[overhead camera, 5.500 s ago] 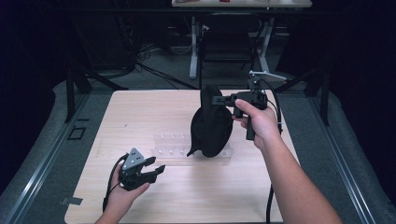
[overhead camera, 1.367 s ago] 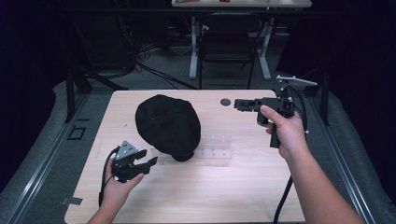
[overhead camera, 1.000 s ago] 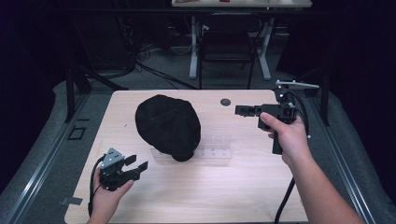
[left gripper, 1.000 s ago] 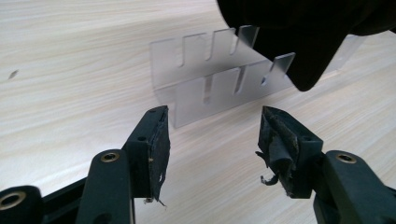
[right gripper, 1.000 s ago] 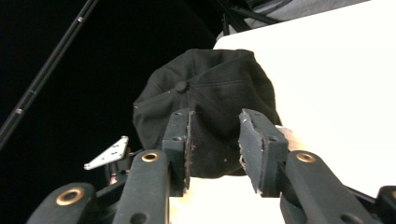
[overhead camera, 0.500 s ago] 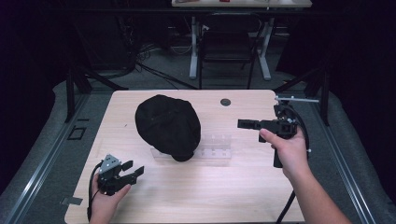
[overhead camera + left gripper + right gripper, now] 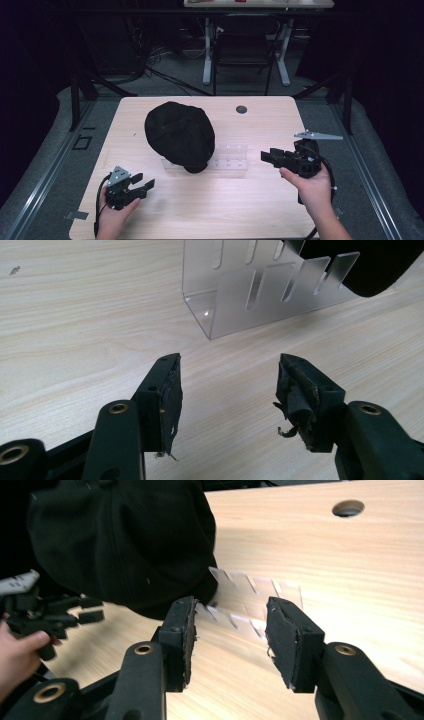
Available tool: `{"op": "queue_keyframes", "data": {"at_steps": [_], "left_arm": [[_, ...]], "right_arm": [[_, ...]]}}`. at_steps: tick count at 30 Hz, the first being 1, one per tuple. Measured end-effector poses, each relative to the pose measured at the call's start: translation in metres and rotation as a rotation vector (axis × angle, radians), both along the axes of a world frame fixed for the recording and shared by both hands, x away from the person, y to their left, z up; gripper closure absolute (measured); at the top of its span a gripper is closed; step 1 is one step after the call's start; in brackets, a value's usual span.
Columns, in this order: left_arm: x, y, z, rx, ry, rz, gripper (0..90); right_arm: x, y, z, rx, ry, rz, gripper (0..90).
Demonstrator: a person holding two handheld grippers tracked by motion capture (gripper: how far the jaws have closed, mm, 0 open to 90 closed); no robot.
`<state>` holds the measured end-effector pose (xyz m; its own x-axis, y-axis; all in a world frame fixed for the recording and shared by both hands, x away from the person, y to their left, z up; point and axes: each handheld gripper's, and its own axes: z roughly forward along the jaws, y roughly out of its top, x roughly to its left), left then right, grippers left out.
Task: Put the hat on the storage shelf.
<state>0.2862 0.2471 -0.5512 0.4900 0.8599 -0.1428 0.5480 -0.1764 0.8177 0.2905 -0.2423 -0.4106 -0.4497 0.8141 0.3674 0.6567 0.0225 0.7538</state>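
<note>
**Black cap rests on a clear rack, both tongs spread and empty**

A black fabric cap lies on the pale wooden table, a little left of its middle in the high view. It covers the left part of a clear acrylic slotted rack, whose right end sticks out from under the cap's near edge. In the left gripper view the rack shows upright clear fins rising from a bent base, with the dark cap draped over its far end. In the right gripper view the cap bulks at upper left, and the rack appears as faint clear fins just beyond the jaws.

The left gripper sits low at the near left of the table, held in the person's left hand, well apart from the cap. Its jaws stand spread with bare wood between them; the pad on one jaw is frayed at its lower edge.

The right gripper is held in the right hand at the table's right side, pointing left toward the rack's exposed end, near it but apart. Its jaws are likewise spread and grip nothing.

A small round dark hole sits in the tabletop near the far edge, behind the rack.
</note>
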Motion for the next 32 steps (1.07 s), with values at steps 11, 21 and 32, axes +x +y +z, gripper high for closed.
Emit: {"op": "queue_keyframes", "data": {"at_steps": [11, 21, 32], "left_arm": [[0.0, -0.003, -0.001, 0.005, 0.001, -0.008, 44.0], [0.0, -0.006, -0.002, 0.016, 0.001, -0.02, 44.1], [-0.002, -0.016, -0.002, 0.014, -0.019, -0.065, 43.9]], "right_arm": [[-0.021, 0.002, -0.052, -0.13, -0.04, -0.03, 54.7], [-0.033, -0.01, -0.087, -0.101, -0.039, -0.082, 54.7], [-0.041, -0.024, -0.124, -0.158, -0.049, -0.156, 55.8]]}}
